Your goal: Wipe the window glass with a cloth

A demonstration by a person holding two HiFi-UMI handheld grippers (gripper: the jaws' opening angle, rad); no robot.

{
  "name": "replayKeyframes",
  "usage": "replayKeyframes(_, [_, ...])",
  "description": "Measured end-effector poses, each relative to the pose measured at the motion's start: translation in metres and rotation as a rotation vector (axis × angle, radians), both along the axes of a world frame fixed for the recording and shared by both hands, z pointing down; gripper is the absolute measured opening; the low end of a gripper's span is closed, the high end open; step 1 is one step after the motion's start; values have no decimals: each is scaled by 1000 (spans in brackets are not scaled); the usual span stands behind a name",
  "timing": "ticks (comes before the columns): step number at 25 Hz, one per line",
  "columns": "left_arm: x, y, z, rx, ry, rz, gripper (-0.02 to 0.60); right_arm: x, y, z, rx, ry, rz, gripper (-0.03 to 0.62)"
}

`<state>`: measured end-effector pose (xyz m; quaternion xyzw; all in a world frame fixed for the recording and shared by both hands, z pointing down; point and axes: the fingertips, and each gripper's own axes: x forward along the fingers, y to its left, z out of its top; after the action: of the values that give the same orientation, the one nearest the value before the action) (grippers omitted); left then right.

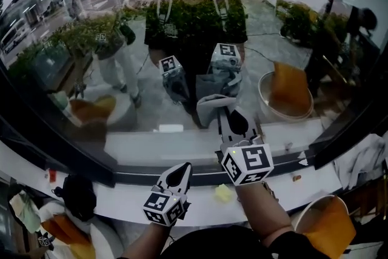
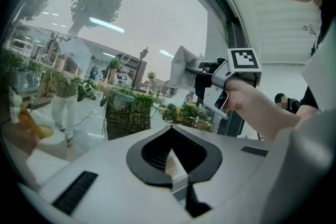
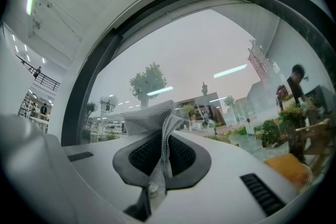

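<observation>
The window glass (image 1: pixel 182 39) fills the head view ahead of me, full of reflections. My right gripper (image 1: pixel 225 109) is raised to it and is shut on a grey mesh cloth (image 1: pixel 209 103), whose bunched end meets the pane. In the right gripper view the cloth (image 3: pixel 155 120) is pinched between the jaws of that gripper (image 3: pixel 159 157) and fans out above them. My left gripper (image 1: pixel 183 168) hangs lower, over the white sill (image 1: pixel 151 145), shut and empty (image 2: pixel 170 152). From the left gripper view the right gripper (image 2: pixel 212 81) and cloth (image 2: pixel 181 65) show against the glass.
A dark window frame (image 1: pixel 54 151) slants down the left side and another (image 1: pixel 354 124) down the right. A small yellow lump (image 1: pixel 224 193) lies on the lower ledge. Basins with orange cloths stand at bottom right (image 1: pixel 327 224) and bottom left (image 1: pixel 66 233). White rags (image 1: pixel 364 158) hang at right.
</observation>
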<state>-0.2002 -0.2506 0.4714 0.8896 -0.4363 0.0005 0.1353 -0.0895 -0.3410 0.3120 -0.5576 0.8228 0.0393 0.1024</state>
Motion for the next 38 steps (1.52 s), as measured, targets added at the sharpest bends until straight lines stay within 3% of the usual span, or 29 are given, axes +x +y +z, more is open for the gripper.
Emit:
replayKeyframes(12, [21, 2, -1, -5, 3, 65, 8, 40, 4, 2, -15, 4, 98, 36])
replayKeyframes(19, [86, 6, -5, -10, -11, 103, 8, 114, 9, -2, -10, 10, 145, 37])
replayKeyframes(38, [221, 15, -9, -9, -28, 185, 8, 284, 24, -4, -30, -8, 272, 37])
